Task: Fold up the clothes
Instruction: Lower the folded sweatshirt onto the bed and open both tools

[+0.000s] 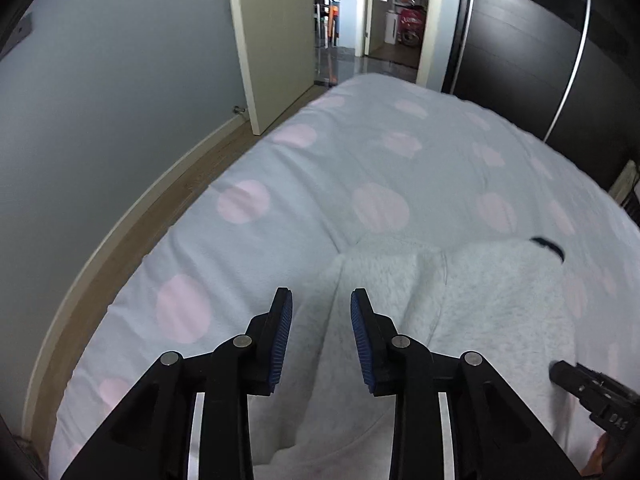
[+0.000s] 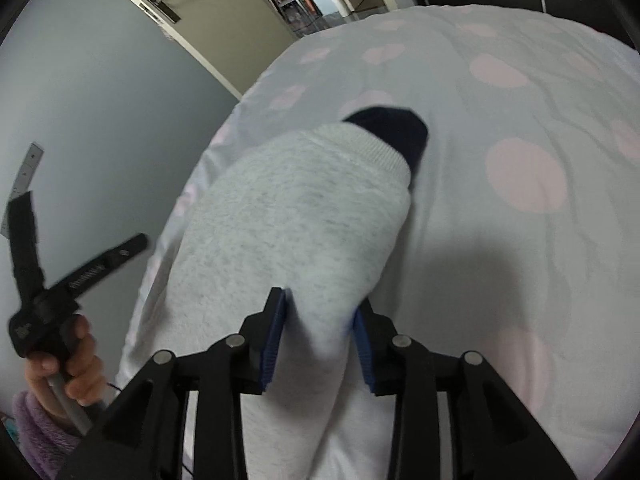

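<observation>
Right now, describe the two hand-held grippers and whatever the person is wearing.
Both hand-held grippers, left and right, look alike: black linkage arms with round silver pivot pins, and ribbed blue pads on the fingers. The left one's black body carries small pale lettering, too blurred to read. The hand on it emerges from a fuzzy lilac sleeve.

I'm looking down my left gripper point(image 1: 321, 334): its fingers point(image 1: 280, 340) stand apart with nothing between them, hovering over the near edge of a pale grey fleecy garment point(image 1: 460, 300). The garment lies rumpled on the bed point(image 1: 320, 168), whose light cover carries pink dots. A dark trim point(image 1: 550, 246) peeks out at the garment's far side. At lower right I catch the tip of the right gripper point(image 1: 592, 392) over the fabric. Beyond the bed, an open door point(image 1: 276, 40) and dark wardrobe point(image 1: 520, 40).
</observation>
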`<act>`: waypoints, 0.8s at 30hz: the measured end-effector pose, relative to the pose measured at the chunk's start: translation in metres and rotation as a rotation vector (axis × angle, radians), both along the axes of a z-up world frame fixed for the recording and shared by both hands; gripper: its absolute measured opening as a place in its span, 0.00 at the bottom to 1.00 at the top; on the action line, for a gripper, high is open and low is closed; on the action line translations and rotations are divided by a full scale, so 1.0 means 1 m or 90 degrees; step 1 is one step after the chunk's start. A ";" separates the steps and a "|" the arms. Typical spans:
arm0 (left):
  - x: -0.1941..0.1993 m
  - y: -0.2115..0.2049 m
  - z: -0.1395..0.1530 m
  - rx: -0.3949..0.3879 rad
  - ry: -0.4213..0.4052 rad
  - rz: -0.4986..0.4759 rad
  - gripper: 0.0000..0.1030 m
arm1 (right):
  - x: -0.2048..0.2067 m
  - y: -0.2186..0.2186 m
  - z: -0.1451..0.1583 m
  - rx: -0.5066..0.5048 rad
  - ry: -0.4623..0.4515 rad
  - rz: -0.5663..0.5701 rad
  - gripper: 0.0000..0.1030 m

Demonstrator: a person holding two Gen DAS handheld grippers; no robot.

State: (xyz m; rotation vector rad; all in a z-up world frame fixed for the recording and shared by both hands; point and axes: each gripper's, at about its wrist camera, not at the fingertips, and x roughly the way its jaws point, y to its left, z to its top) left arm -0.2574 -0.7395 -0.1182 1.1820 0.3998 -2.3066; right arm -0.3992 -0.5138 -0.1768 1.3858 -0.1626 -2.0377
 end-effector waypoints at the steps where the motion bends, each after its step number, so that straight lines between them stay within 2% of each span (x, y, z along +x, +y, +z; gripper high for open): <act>1: 0.007 -0.001 0.004 -0.003 0.002 0.002 0.31 | -0.001 0.003 0.002 0.012 0.012 -0.004 0.32; 4: 0.026 0.005 0.014 -0.008 0.001 -0.016 0.31 | 0.008 0.001 0.023 0.033 0.090 -0.001 0.32; 8: 0.060 0.030 0.019 -0.030 0.003 -0.049 0.31 | 0.026 -0.015 0.039 0.016 0.136 0.049 0.27; 13: 0.077 0.038 -0.010 -0.049 -0.041 -0.056 0.31 | 0.066 -0.011 0.046 0.049 0.183 0.088 0.24; 17: 0.087 0.038 -0.036 -0.056 -0.077 -0.054 0.31 | 0.056 0.004 0.041 0.087 0.188 0.071 0.24; 19: 0.084 0.031 -0.047 -0.043 -0.086 -0.050 0.31 | 0.036 0.003 0.028 0.084 0.161 0.059 0.24; 22: 0.079 0.030 -0.057 -0.043 -0.102 -0.057 0.31 | 0.015 -0.013 0.010 0.081 0.151 0.091 0.24; 24: 0.075 0.029 -0.064 -0.043 -0.112 -0.061 0.31 | 0.007 -0.026 -0.003 0.110 0.142 0.113 0.24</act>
